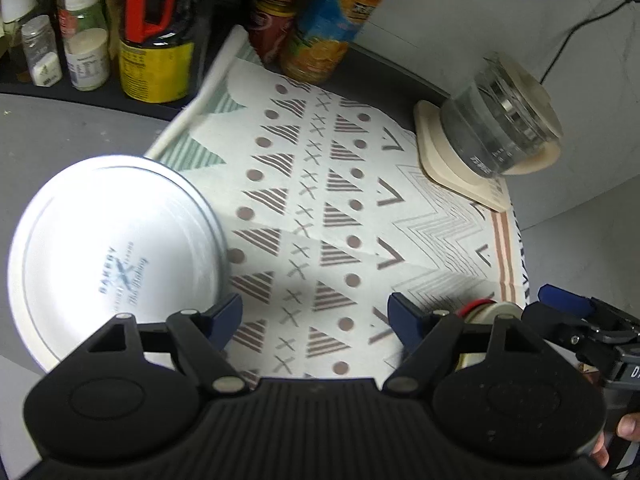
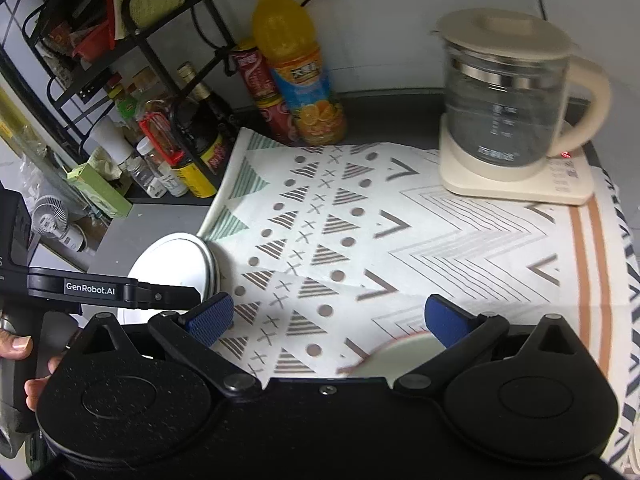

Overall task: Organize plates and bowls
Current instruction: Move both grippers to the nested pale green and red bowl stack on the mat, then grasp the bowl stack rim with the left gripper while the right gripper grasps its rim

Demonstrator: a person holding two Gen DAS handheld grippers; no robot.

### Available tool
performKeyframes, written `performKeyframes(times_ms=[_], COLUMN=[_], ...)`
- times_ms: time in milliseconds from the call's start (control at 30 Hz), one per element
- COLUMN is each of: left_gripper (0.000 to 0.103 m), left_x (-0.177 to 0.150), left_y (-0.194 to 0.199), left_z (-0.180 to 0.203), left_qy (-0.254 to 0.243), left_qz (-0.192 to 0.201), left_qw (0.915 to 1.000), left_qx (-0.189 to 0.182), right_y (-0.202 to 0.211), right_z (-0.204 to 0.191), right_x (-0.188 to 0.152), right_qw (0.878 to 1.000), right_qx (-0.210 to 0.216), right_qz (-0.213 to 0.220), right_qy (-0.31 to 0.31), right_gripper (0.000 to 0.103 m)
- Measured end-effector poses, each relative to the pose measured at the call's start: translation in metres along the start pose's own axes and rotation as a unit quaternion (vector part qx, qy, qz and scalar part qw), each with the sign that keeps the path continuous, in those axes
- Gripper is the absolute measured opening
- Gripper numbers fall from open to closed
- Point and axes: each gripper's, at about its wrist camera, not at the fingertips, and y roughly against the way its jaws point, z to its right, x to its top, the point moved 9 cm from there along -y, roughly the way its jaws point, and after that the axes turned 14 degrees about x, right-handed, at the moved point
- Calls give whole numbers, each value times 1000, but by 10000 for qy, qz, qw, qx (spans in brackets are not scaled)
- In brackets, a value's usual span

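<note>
Both grippers hang above a patterned cloth (image 2: 440,240) spread over the grey table (image 1: 60,140). The left gripper (image 1: 316,314) has its blue-padded fingers (image 1: 228,312) spread wide apart with nothing between them; a white plate (image 1: 116,252) with blue lettering lies just left of its left finger, its right edge resting on the cloth's left border. The right gripper (image 2: 328,318) also has its fingers (image 2: 210,318) well apart and empty. A second white dish with a red rim (image 2: 404,350), probably a bowl though it is blurred and half hidden, sits on the cloth beneath the right finger. At the cloth's far right corner stands a glass kettle (image 2: 500,108) on its cream base. An orange juice bottle (image 2: 296,72) and a red can (image 2: 256,76) stand at the wall behind the cloth, with sauce bottles and jars on a black rack (image 2: 120,60) to the left.
</note>
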Motion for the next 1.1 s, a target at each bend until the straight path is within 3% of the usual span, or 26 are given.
performKeyframes(times_ms=[533,1100], left_gripper=[78,78], left_x=[-26,-58], left_y=[-3,-33], left_z=[57,114], left_qy=[-226,-858], left_qz=[-53,-482], left_qw=[9995,9940], left_qx=[-236,-484], right_y=[37,48], right_z=[49,105], right_x=[-34,-83], right_qw=[9988,9932], right_qx=[-402,-785], right_qz=[49,-186], right_qy=[-279,-840], right_gripper=[103,102])
